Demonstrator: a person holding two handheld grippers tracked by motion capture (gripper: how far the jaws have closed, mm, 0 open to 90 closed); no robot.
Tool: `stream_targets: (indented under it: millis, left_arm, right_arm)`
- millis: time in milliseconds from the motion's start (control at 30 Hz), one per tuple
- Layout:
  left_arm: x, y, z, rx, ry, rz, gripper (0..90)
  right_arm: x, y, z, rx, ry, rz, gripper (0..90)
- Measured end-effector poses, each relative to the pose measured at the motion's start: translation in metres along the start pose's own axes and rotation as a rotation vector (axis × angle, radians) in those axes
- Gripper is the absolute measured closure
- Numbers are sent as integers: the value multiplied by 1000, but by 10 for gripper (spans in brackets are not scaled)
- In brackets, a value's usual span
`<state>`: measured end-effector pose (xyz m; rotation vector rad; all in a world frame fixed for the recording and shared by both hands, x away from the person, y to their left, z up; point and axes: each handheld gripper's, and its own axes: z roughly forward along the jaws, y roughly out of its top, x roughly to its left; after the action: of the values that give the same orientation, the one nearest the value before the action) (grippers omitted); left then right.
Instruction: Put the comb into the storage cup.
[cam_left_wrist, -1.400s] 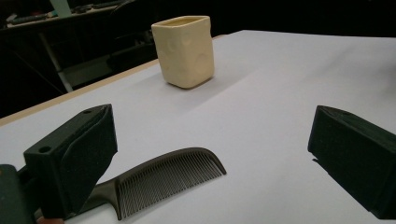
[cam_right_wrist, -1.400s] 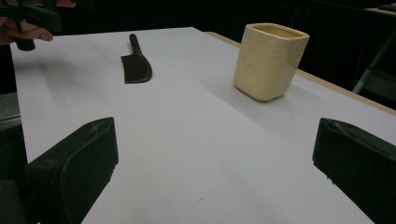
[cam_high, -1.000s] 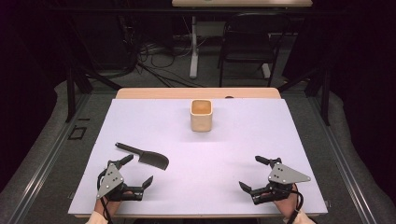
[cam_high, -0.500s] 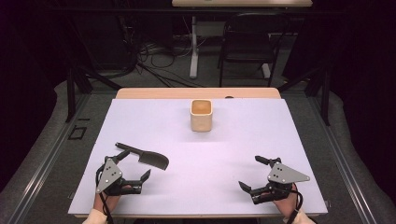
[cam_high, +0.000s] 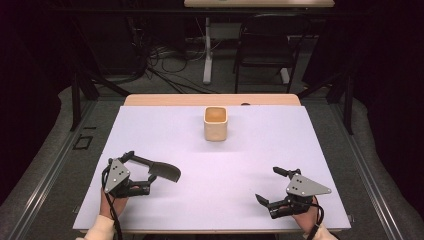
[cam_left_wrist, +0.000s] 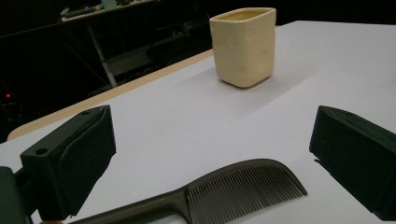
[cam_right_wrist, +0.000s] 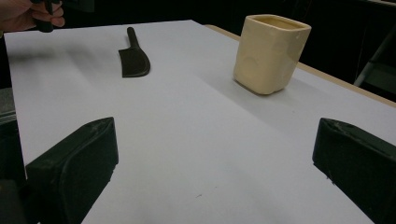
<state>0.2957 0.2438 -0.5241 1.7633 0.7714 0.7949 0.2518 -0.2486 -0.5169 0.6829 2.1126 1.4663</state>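
Left gripper (cam_high: 142, 173) sits at the near left of the white table (cam_high: 260, 150), held in the person's left hand (cam_high: 111, 200). Its 2 jaws stand wide apart. In the left gripper view the same gripper (cam_left_wrist: 210, 158) has the black comb (cam_left_wrist: 224, 193) lying flat on the table between and just ahead of the jaws, teeth facing the camera, handle running off toward the lower left. Neither jaw touches the comb in that view.

In the high view the comb (cam_high: 159, 167) lies just beside the left gripper, its handle under or against the gripper's far jaw (contact cannot be confirmed from above), its toothed end pointing toward the table's middle.

Right gripper (cam_high: 272, 186) rests at the near right of the table, well apart from the comb, jaws spread and nothing between them. The right gripper view confirms this: gripper (cam_right_wrist: 215, 163) over bare tabletop, comb (cam_right_wrist: 134, 58) far off at the upper left, the other hand (cam_right_wrist: 32, 14) beside it.

1 cream square cup (cam_high: 216, 123) stands upright at the far middle of the table, apart from both grippers. It also appears in the left gripper view (cam_left_wrist: 243, 46) and right gripper view (cam_right_wrist: 271, 53); from above it looks empty.
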Motion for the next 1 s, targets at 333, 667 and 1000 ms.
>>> stream_targets:
  millis: [333,667,1000]
  left_arm:
    - [16,5,13,41,48,-2,0]
    - [35,6,27,117,97,-34,0]
    - [61,1,40,186,161,-87,30]
  right_arm:
    - [0,0,1,5,0,4,0]
    - [0,0,2,6,-3,1,0]
    - [0,-1,2,12,-4,2,0]
